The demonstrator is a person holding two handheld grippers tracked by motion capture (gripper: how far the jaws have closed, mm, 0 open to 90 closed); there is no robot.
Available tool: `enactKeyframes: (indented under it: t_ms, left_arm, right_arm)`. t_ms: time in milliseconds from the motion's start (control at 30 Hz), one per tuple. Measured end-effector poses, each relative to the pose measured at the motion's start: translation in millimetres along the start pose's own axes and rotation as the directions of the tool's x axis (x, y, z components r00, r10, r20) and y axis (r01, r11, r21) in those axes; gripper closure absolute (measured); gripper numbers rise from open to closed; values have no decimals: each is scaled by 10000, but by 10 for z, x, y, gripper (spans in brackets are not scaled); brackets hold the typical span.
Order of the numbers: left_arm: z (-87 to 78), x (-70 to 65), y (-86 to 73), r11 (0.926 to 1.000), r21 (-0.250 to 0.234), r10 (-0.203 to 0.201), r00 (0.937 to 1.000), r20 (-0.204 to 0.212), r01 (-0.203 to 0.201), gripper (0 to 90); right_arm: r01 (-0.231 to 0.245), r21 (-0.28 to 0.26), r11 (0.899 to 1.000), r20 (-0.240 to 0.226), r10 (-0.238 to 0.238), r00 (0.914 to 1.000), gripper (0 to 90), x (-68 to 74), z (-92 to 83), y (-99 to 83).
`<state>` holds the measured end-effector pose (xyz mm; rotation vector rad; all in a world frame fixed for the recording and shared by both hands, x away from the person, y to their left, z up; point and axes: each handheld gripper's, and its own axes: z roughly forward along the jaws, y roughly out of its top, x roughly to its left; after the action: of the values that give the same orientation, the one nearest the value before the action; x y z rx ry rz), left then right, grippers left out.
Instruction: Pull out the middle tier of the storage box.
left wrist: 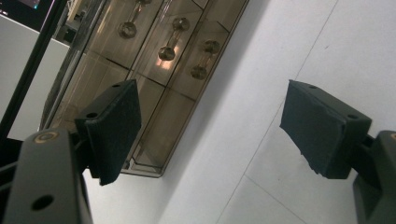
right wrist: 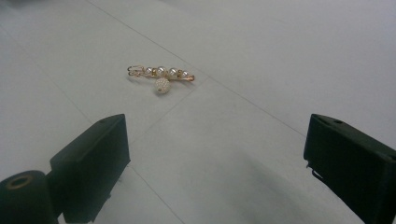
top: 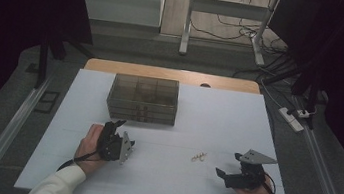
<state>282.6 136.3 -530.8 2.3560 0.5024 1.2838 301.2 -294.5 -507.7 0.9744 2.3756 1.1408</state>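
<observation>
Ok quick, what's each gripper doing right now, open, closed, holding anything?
Left gripper: open, holding nothing, aimed at the smoky drawer box.
Right gripper: open, holding nothing, pearl brooch lies ahead on the table, untouched.

The left gripper [left wrist: 210, 135] has its two black jaws spread wide with bare white table [left wrist: 280, 60] between them. Beyond the left finger [left wrist: 114, 130] stands a smoky see-through drawer box [left wrist: 154, 60], its near corner just behind that pad. Round metal knobs [left wrist: 166, 52] show on its drawer fronts. Nothing lies between the pads.
</observation>
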Motion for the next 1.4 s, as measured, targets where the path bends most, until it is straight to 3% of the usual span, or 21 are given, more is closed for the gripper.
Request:
enactKeyframes:
  t_ms: [233,267,300,400,500,533,567,700,767,1067,1133,1167,1267,1400]
  left_arm:
    - [19,13,20,10000,-31,-1,10000,-13,1,202]
    - [35,2,23,9995,-213,-220,9998,-15,219,202]
    - [30,17,29,10000,-88,-45,10000,-17,45,203]
    - [46,26,41,10000,-41,-15,10000,-28,15,203]
    - [72,18,44,9995,-182,-277,9996,-31,277,203]
    - [62,38,48,9999,-6,-123,9999,1,123,203]
    - [74,28,48,9992,-200,-356,9994,1,356,204]
    - [66,52,50,9999,-30,-150,9999,-30,150,205]
    - [83,43,46,9993,-164,-340,9994,-43,339,206]
    - [112,69,55,9988,-231,-443,9990,-67,442,208]
    - [114,86,68,9997,-108,-201,9997,-143,199,208]
    - [134,75,73,9988,-301,-400,9991,-149,395,208]
    - [143,98,87,9999,-68,-130,9998,-176,129,209]
    - [171,109,95,9999,-11,-125,9997,-202,125,210]
  right_arm:
    - [12,41,10000,-13,-12,10000,67,0,1,1]
    - [14,37,10000,-10,-14,10000,68,-1,1,0]
    - [14,36,10000,-8,-14,10000,68,0,1,0]
    - [10,56,10000,-12,-10,10000,68,0,2,-1]
    - [11,53,10000,-15,-11,10000,68,-1,2,-1]
    - [18,49,10000,-17,-17,10000,68,-1,1,-1]
    - [2,23,10000,-3,-2,10000,68,0,2,-2]
    - [23,56,10000,-18,-23,10000,68,-1,2,-1]
    - [29,58,10000,-16,-29,10000,68,-1,3,-2]
    - [33,67,10000,-17,-33,10000,68,-2,7,-2]
    - [27,67,10000,-15,-27,10000,68,-2,5,-2]
    - [21,66,10000,-15,-21,10000,68,-2,4,-2]
    - [23,32,10000,-1,-23,10000,68,-4,5,-5]
    - [19,21,10000,-19,-19,10000,68,-7,8,-8]
